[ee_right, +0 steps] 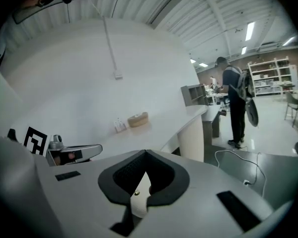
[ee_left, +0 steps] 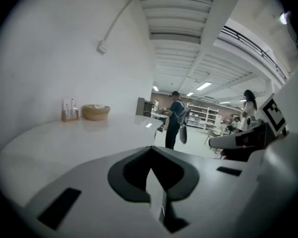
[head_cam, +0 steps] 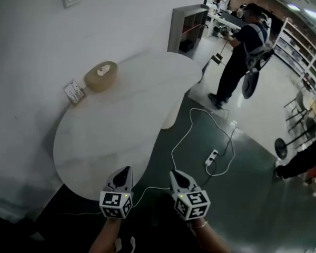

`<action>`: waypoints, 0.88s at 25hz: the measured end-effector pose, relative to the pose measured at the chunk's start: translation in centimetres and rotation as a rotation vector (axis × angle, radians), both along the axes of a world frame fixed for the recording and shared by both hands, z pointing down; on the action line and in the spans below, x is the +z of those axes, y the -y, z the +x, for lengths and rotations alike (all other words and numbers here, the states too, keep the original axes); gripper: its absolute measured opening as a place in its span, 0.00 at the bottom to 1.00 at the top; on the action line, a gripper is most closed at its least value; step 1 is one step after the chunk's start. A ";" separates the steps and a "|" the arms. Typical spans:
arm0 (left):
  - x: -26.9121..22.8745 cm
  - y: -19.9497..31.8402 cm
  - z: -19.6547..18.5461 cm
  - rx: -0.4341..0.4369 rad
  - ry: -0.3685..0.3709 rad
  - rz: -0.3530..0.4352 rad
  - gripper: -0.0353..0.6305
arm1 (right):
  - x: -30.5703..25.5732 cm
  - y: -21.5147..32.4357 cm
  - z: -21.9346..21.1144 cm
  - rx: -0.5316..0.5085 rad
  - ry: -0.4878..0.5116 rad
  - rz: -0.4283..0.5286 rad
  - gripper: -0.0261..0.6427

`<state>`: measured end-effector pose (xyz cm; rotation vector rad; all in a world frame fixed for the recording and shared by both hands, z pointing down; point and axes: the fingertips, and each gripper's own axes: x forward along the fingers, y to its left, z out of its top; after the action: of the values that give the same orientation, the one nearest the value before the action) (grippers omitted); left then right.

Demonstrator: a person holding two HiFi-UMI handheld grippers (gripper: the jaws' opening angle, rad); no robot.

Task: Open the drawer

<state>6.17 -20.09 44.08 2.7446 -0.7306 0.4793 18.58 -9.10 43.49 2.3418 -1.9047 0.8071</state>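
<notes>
No drawer shows in any view. In the head view my left gripper [head_cam: 125, 171] and my right gripper [head_cam: 175, 174] are held side by side at the bottom centre, just off the near edge of a white rounded table [head_cam: 121, 120]. Both point toward the table, with jaws together and nothing between them. The left gripper view shows its jaws [ee_left: 151, 151] meeting at the tip over the tabletop. In the right gripper view the jaws [ee_right: 145, 153] are likewise closed and empty, and the left gripper [ee_right: 72, 154] is visible beside them.
A woven basket [head_cam: 100, 76] and a small holder [head_cam: 73, 91] stand at the table's far side by the wall. A white cable and power strip [head_cam: 211, 157] lie on the dark floor to the right. A person [head_cam: 242, 57] stands beyond, near a grey shelf unit [head_cam: 187, 28].
</notes>
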 end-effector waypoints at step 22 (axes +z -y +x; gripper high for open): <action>1.9 -7.7 -14.0 -0.695 0.073 -0.042 0.06 | 6.3 3.3 -6.3 -0.630 0.006 -0.119 0.16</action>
<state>-7.83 -12.44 46.03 2.2309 -1.5724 0.4204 12.31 -12.38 49.80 1.5141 -2.3116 0.8137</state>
